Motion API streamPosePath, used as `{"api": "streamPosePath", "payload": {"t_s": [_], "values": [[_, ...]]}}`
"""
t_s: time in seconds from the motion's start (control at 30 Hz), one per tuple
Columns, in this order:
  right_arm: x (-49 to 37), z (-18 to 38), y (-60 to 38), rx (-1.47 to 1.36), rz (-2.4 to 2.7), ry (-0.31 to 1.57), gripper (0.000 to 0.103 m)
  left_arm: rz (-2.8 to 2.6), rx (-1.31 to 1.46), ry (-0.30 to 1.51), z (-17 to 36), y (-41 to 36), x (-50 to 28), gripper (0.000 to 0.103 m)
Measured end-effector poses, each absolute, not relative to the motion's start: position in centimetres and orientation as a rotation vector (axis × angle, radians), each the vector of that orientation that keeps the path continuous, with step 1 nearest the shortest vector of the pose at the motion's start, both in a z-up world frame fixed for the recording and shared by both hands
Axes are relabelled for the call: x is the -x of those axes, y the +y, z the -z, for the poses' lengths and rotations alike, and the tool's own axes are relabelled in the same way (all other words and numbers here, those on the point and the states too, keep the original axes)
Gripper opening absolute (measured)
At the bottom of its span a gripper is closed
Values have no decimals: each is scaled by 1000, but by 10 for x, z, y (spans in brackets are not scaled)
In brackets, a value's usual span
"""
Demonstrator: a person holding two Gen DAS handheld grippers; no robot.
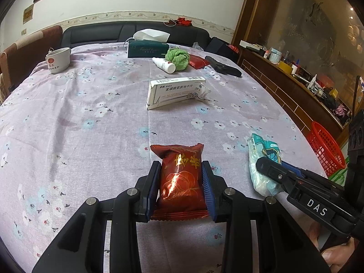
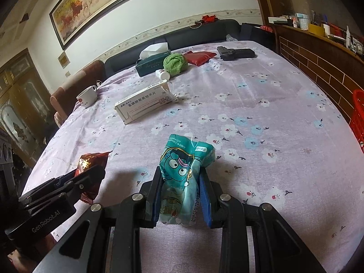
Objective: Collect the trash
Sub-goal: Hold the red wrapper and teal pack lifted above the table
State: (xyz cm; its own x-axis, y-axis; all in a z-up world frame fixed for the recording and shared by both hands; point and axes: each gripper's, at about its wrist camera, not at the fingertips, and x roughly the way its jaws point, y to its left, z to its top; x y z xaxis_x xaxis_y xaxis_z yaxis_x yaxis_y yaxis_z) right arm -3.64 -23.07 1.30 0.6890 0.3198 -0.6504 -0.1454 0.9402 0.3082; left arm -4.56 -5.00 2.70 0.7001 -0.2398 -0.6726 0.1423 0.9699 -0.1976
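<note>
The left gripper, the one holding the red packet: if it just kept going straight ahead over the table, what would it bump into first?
Probably the white medicine box. The left gripper, shut on the red snack packet, points almost straight at it over bare tablecloth. Whether it would pass above the box is hard to judge.

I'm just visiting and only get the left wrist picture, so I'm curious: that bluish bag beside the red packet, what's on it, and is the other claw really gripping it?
Observer: Yes. In the right wrist view the right gripper is shut on the teal wrapper; it carries a cartoon face with big eyes.
Operator: Anything on the wall I can't make out?
Observer: A long framed painting of running horses hangs above the sofa.
Operator: And past the mug?
Observer: A wooden cabinet with glass doors stands left of the mug.
</note>
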Motion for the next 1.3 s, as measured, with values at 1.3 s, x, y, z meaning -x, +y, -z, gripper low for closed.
{"api": "streamPosePath", "payload": {"t_s": [1.3], "values": [[36, -11, -229, -231, -262, 777, 31, 232, 123, 785, -30, -58, 49, 34]]}}
